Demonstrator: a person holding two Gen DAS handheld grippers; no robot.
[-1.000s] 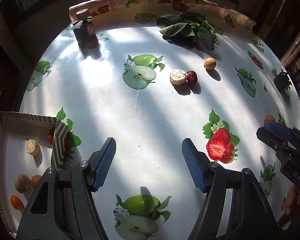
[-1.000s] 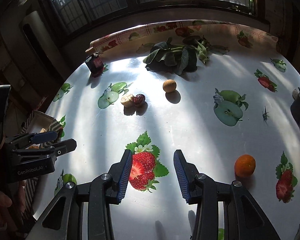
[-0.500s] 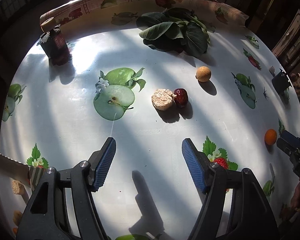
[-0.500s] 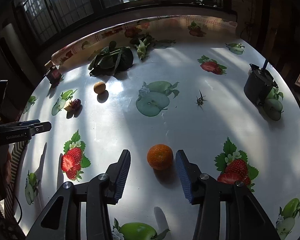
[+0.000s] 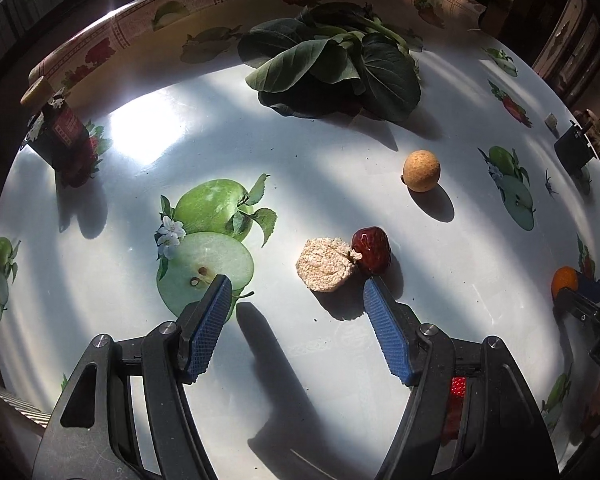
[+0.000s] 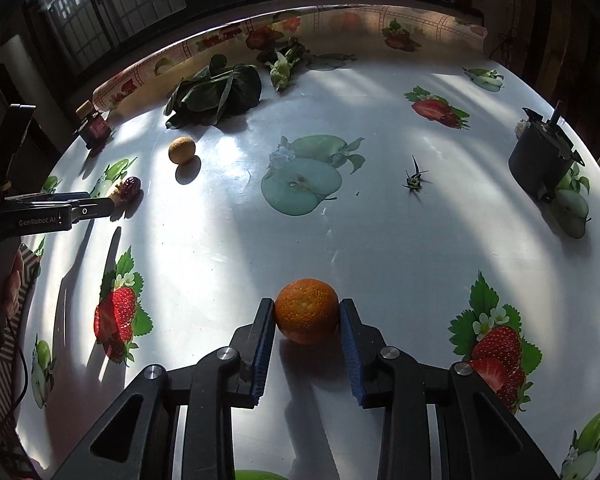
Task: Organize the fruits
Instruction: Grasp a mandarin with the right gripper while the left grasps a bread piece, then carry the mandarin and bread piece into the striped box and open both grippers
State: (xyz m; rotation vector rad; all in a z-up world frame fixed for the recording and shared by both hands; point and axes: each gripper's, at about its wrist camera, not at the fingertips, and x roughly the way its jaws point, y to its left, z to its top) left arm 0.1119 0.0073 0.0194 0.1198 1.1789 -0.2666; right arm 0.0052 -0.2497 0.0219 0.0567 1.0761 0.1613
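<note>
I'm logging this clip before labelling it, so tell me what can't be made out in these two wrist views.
- Tray: left wrist view, cut off at the lower left edge; its contents are out of sight.
- Orange: left wrist view, partly hidden behind the right gripper.
- Crumbly beige piece: right wrist view, mostly hidden behind the left gripper.
- Small dark speck: right wrist view, too small to identify.
</note>
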